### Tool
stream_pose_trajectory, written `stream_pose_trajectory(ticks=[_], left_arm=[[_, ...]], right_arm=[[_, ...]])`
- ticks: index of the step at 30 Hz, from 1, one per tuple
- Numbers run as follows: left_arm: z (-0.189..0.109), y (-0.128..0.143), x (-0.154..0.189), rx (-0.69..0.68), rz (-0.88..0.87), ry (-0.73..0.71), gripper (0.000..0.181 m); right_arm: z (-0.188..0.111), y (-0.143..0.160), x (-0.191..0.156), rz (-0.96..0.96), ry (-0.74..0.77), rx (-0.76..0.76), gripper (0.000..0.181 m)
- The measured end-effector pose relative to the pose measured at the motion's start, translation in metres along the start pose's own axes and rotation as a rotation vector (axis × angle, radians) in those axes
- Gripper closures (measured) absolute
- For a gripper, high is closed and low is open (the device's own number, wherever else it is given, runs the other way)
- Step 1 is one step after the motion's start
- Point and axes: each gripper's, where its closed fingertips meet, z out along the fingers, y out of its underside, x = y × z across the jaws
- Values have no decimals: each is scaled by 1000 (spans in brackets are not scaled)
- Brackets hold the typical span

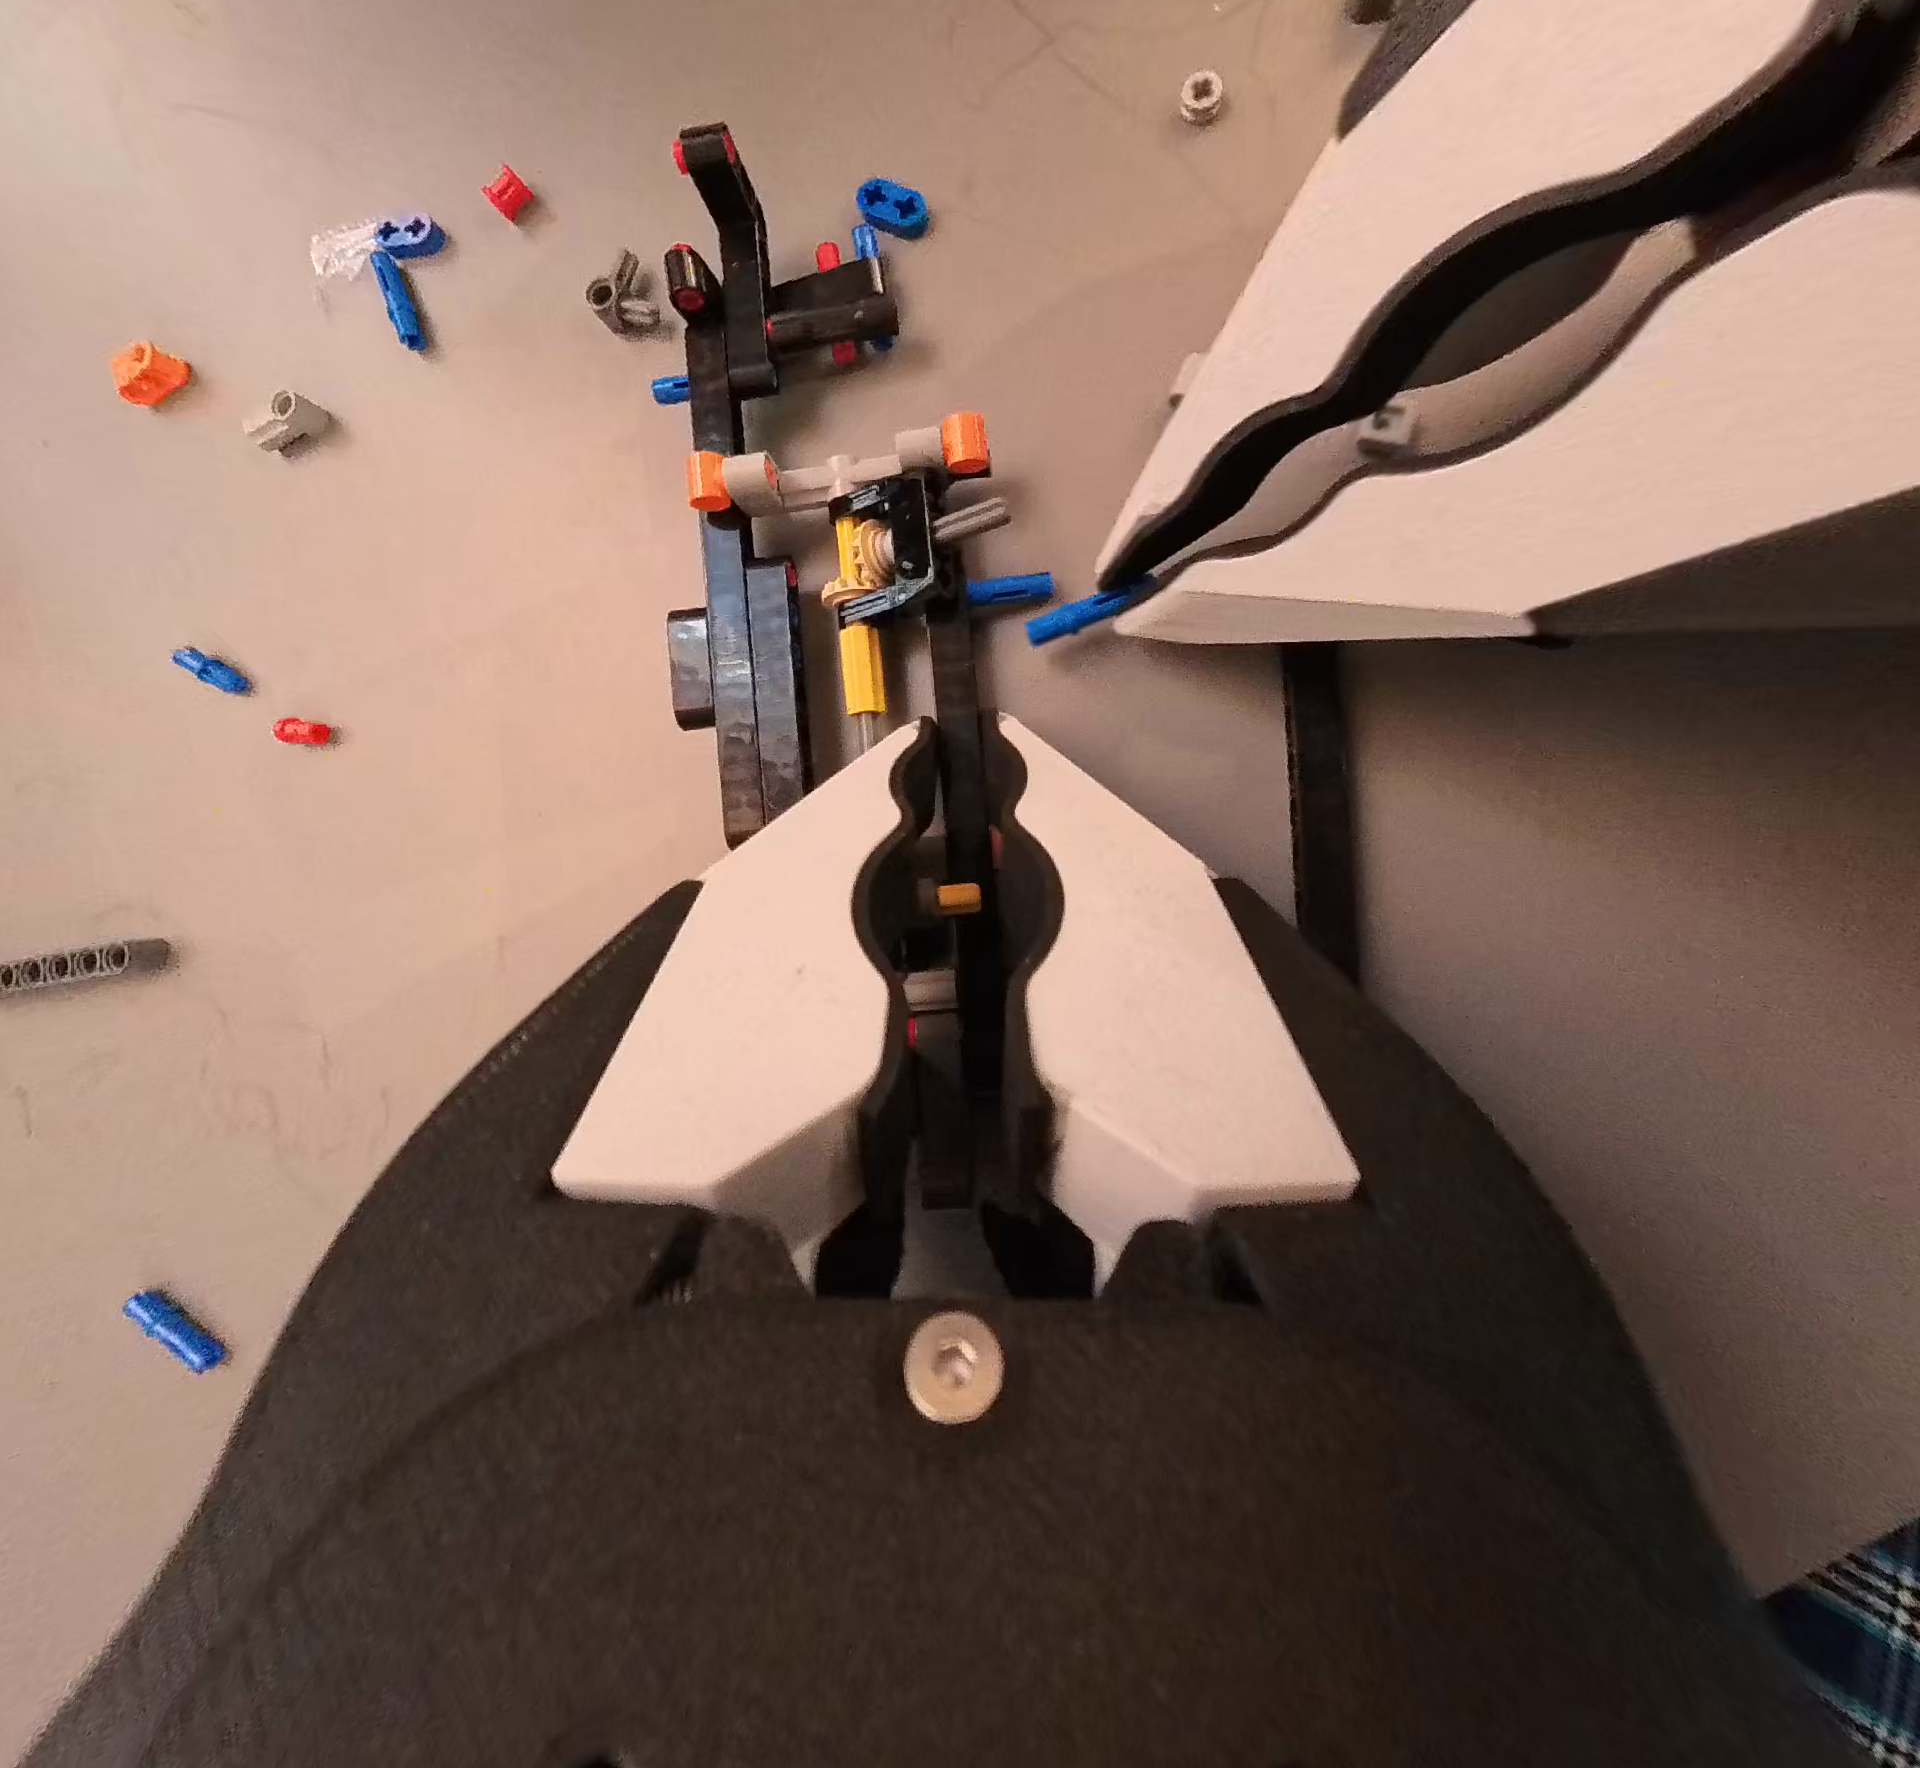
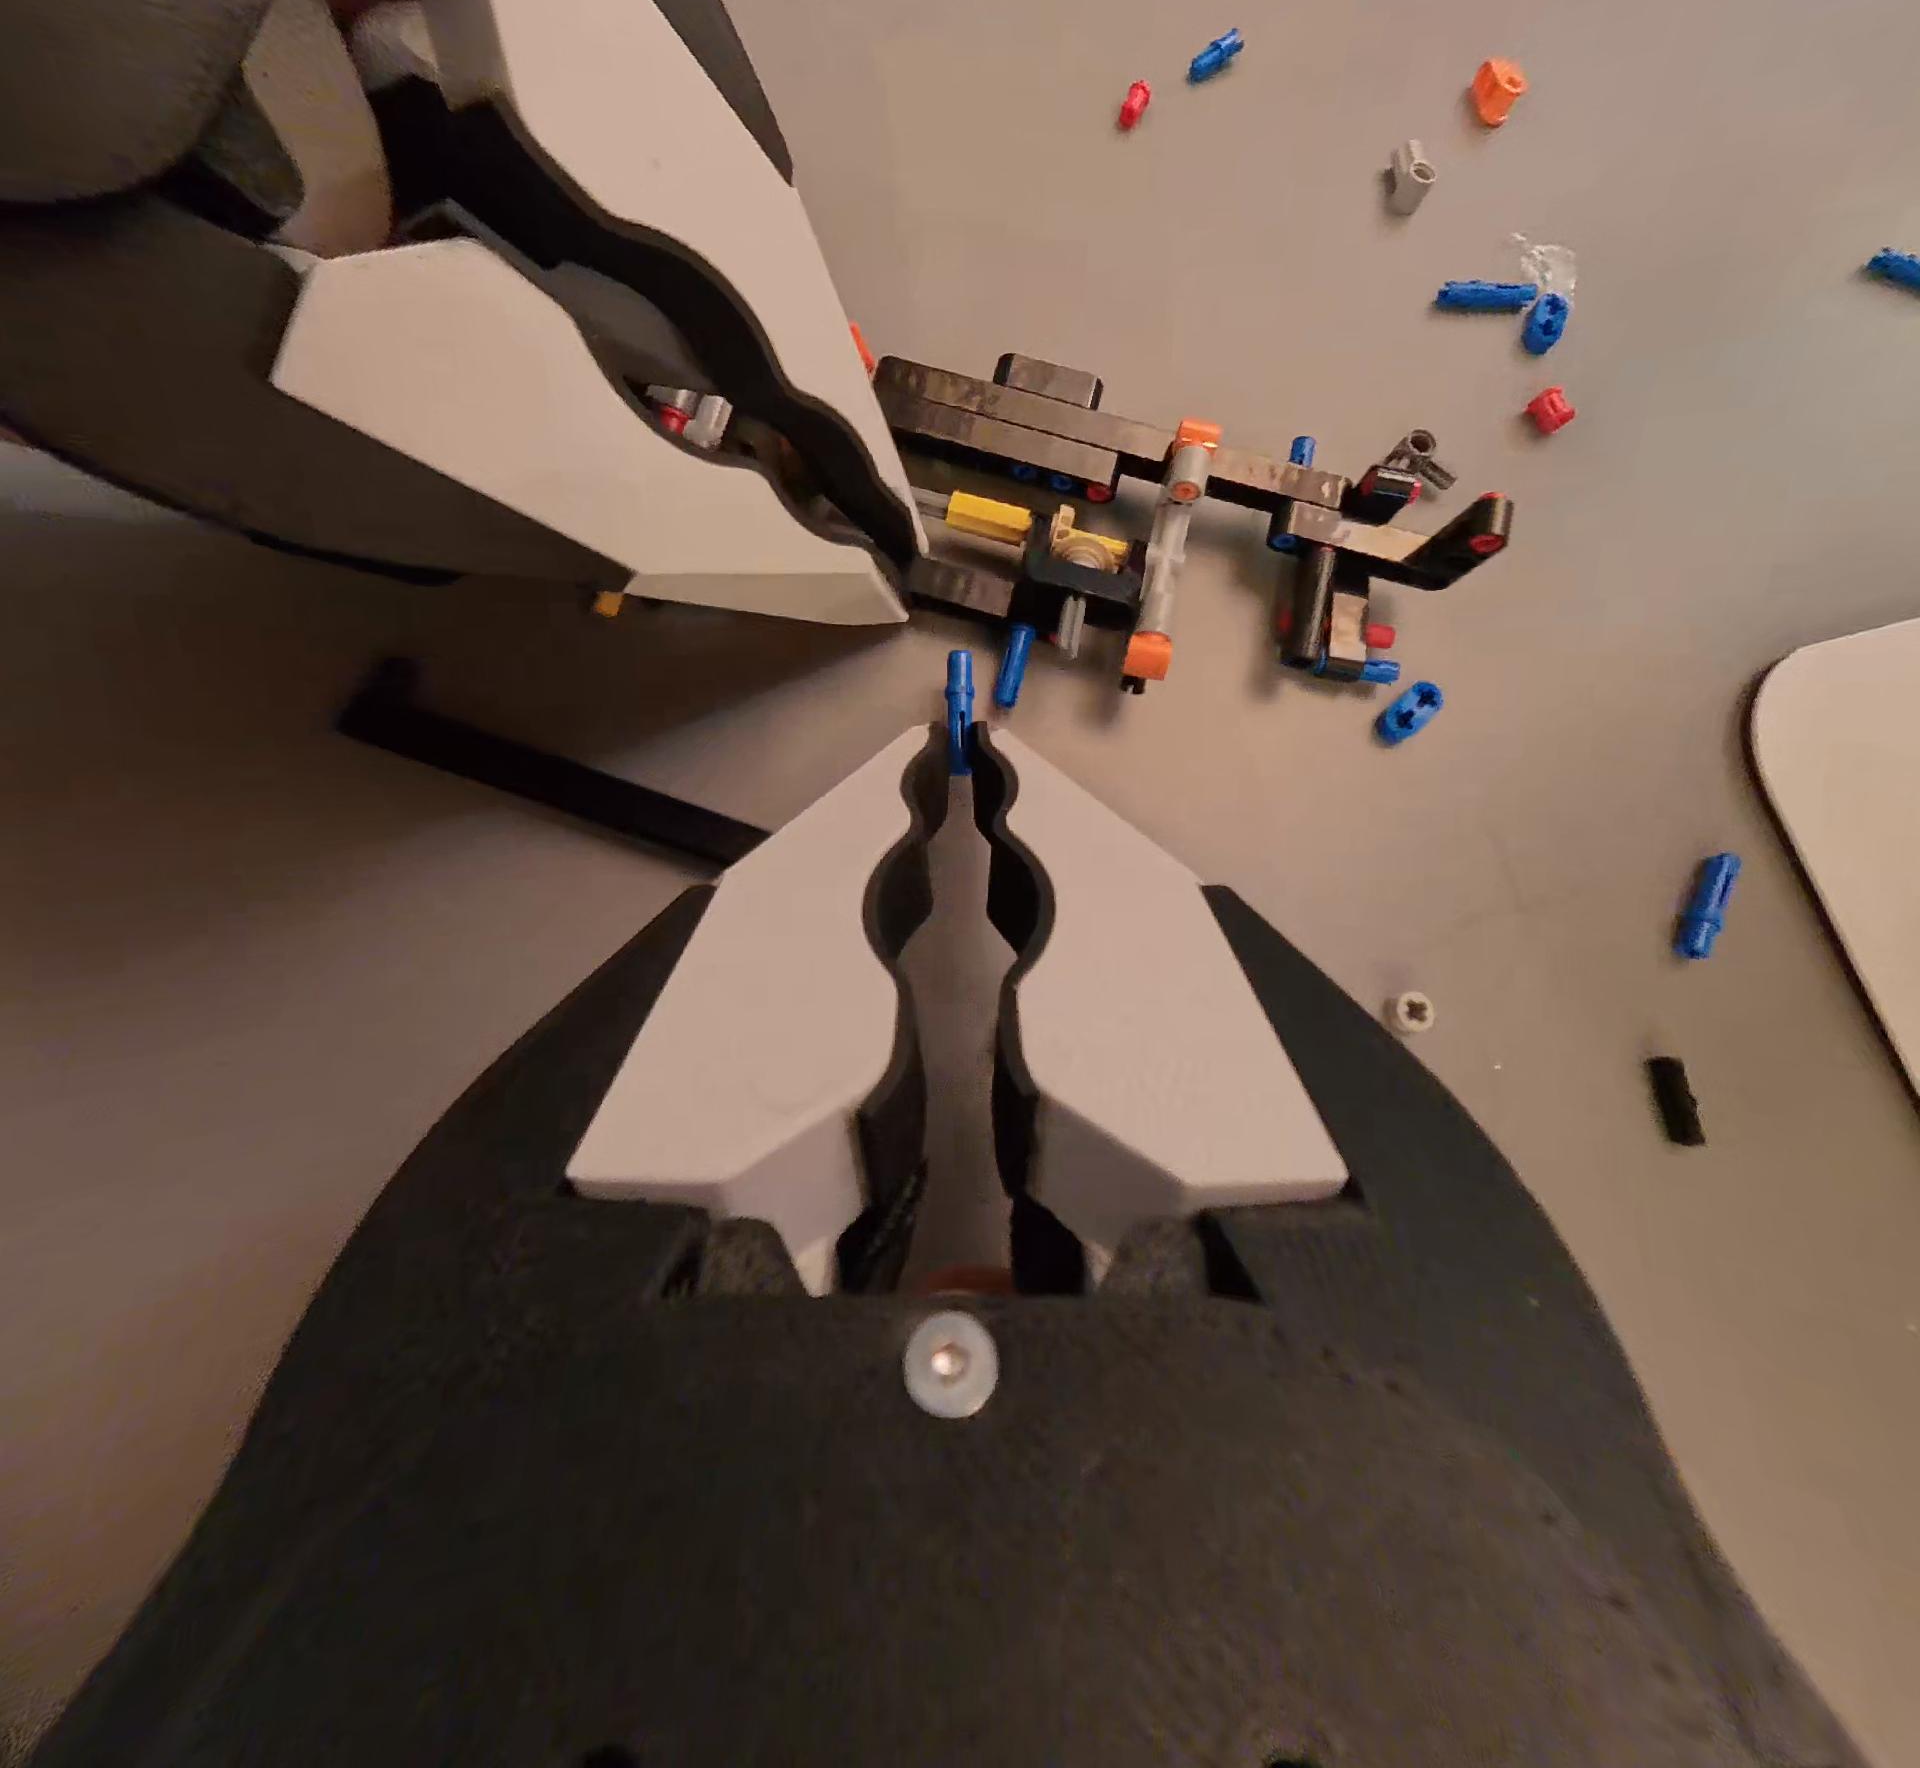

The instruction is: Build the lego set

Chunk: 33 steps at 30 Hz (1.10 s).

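Hiding most of the black beam it grips, the left gripper [image 1: 961, 731] covers the near end of the lego assembly [image 1: 831, 513]; only slivers of that beam, a tan pin and a red dot show through the wavy slot between its pads. How the beam joins the rest behind the fingers is hard to make out. In the right wrist view the same gripper [image 2: 904, 575] comes in from the upper left and blocks the assembly's left end [image 2: 1143, 492].

Left gripper: jaws nearly together, pinching the black beam edge-on, assembly lying on the grey table [image 1: 1558, 991] and running straight ahead of the tips.

Right gripper [image 2: 961, 731]: jaws pressed close, clamping a blue pin [image 2: 958, 710] at the very tips; about half the pin sticks out forward, the rest is buried between the pads. Pin tip sits just short of the assembly, near a second blue pin [image 2: 1013, 664] already plugged into it, not touching as far as I can tell.

Loose blue, red, orange and grey parts are scattered ahead and to the sides of both grippers. A white board [image 2: 1849, 814] is cut off at the right edge, right of the right gripper.
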Motion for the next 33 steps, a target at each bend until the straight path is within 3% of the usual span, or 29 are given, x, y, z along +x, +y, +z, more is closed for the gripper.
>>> stream_pose_trajectory(ticks=[1,19,33], left_arm=[[0,0,0,-1,-3,-1,175],[1,-4,-6,19,-191,60,175],[4,-7,-8,18,-179,13,175]], right_arm=[[2,0,2,-6,10,2,180],[16,-7,10,-44,89,-5,180],[16,-9,16,-12,113,0,180]])
